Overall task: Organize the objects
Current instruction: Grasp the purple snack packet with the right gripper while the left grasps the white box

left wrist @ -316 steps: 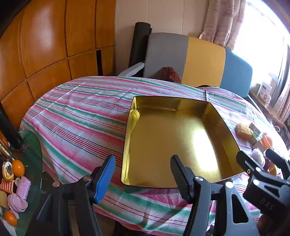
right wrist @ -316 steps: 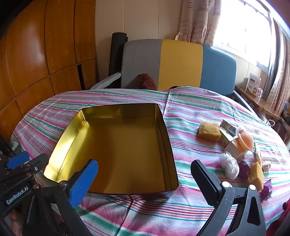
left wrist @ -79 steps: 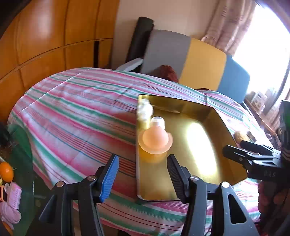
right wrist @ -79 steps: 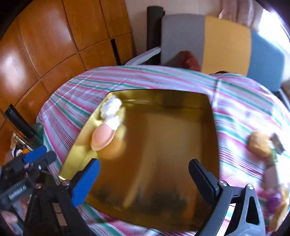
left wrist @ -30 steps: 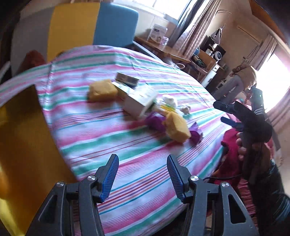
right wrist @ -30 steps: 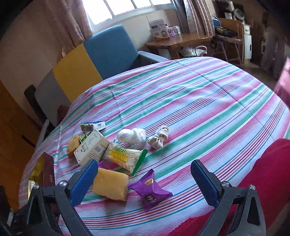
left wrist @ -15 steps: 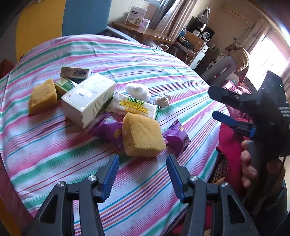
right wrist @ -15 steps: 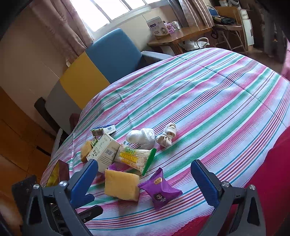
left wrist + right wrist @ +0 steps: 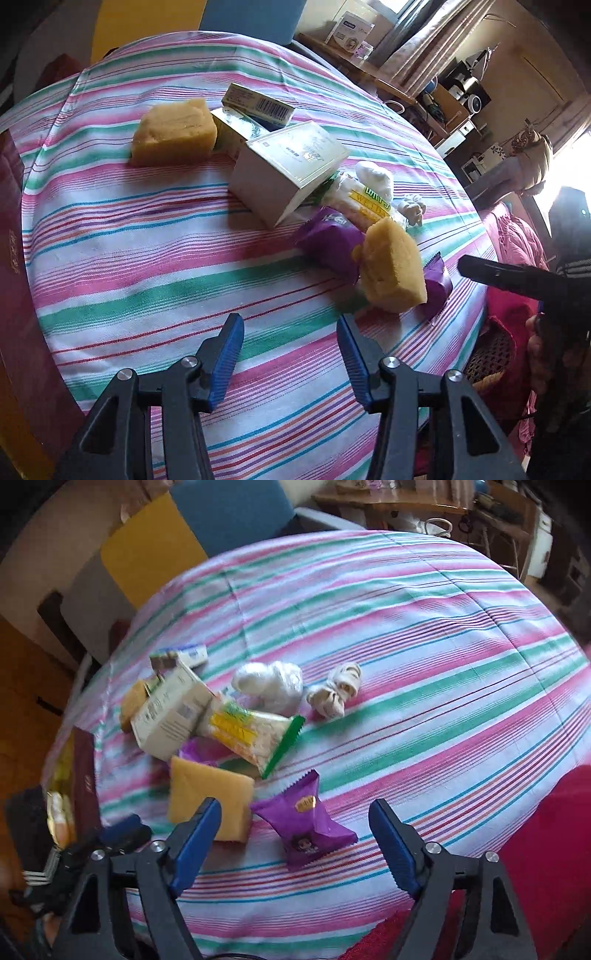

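Observation:
A pile of small goods lies on the striped tablecloth (image 9: pixel 147 258). A yellow sponge (image 9: pixel 393 271) leans on two purple snack packets (image 9: pixel 328 240), beside a white box (image 9: pixel 291 168), a rice-cracker packet (image 9: pixel 369 203) and a second sponge (image 9: pixel 173 131). My left gripper (image 9: pixel 290 325) is open and empty, short of the near sponge. My right gripper (image 9: pixel 295 812) is open and empty, with a purple packet (image 9: pixel 306 827) between its fingers and the sponge (image 9: pixel 207 797) at its left. The gold tin (image 9: pixel 83 775) shows at the left edge.
A white plastic wad (image 9: pixel 269 685) and a knotted white bundle (image 9: pixel 334 694) lie past the pile. Small cartons (image 9: pixel 255 103) sit behind the far sponge. A grey, yellow and blue chair (image 9: pixel 184 535) stands beyond the table. Red fabric (image 9: pixel 546 849) lies at the near right edge.
Both grippers have swung away from the gold tin toward the pile at the table's right side. The right gripper has come down close over the purple packet.

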`<state>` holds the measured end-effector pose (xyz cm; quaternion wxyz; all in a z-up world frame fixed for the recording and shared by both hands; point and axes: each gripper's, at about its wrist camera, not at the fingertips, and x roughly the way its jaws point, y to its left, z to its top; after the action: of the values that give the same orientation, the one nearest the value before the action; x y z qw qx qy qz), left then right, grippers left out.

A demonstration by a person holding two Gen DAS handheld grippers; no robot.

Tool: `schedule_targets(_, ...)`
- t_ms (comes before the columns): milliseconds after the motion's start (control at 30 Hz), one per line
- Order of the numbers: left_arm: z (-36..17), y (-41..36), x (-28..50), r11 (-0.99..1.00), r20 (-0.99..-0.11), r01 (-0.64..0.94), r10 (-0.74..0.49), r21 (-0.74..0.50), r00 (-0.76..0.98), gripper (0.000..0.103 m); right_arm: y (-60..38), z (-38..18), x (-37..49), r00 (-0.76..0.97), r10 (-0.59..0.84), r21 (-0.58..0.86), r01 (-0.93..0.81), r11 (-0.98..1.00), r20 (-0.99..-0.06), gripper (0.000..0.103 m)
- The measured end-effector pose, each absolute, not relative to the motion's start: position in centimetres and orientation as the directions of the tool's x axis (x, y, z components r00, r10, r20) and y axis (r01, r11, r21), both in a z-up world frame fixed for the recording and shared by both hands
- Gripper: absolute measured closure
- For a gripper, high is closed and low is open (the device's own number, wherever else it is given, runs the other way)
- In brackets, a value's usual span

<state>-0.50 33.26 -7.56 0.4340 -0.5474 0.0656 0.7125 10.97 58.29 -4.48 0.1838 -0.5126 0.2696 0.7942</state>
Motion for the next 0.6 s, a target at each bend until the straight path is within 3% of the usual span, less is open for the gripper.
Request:
schedule_targets(67, -7.1, 33.0, 0.0, -0.597, -0.832, -0.706, 0.554, -0.380, -0.021, 0.051, 57.2, -5.5, 9.2, -0.257, 0.070, 0.076, -0.518, -0.852, -0.964, 0.025)
schedule_targets(200, -6.4, 32.7, 0.5, -0.566, -0.820, -0.729, 0.572, -0.385, -0.011, 0.051, 56.1, -7.0, 7.1, -0.132, 0.107, -0.041, -0.426, -0.904, -0.985, 0.031)
schedule_targets(267, -6.4, 32.5, 0.3, -0.564, -0.814, -0.722, 0.581, -0.401, -0.002, 0.051, 55.7, -8.1, 6.2, -0.074, 0.134, -0.096, -0.385, -0.918, -0.988, 0.044)
schedule_targets(300, -6.4, 32.3, 0.2, -0.565, -0.811, -0.718, 0.585, -0.407, 0.000, 0.051, 55.6, -8.5, 6.0, -0.048, 0.148, -0.119, -0.377, -0.919, -0.988, 0.066)
schedule_targets(333, -6.4, 32.2, 0.1, -0.566, -0.808, -0.715, 0.589, -0.411, -0.001, 0.051, 55.6, -8.5, 6.0, -0.048, 0.148, -0.119, -0.377, -0.919, -0.988, 0.071)
schedule_targets(600, -4.8, 31.9, -2.2, -0.589, -0.802, -0.712, 0.594, -0.383, -0.061, 0.049, 56.6, -7.5, 7.4, -0.106, 0.149, -0.088, -0.442, -0.893, -0.983, 0.072)
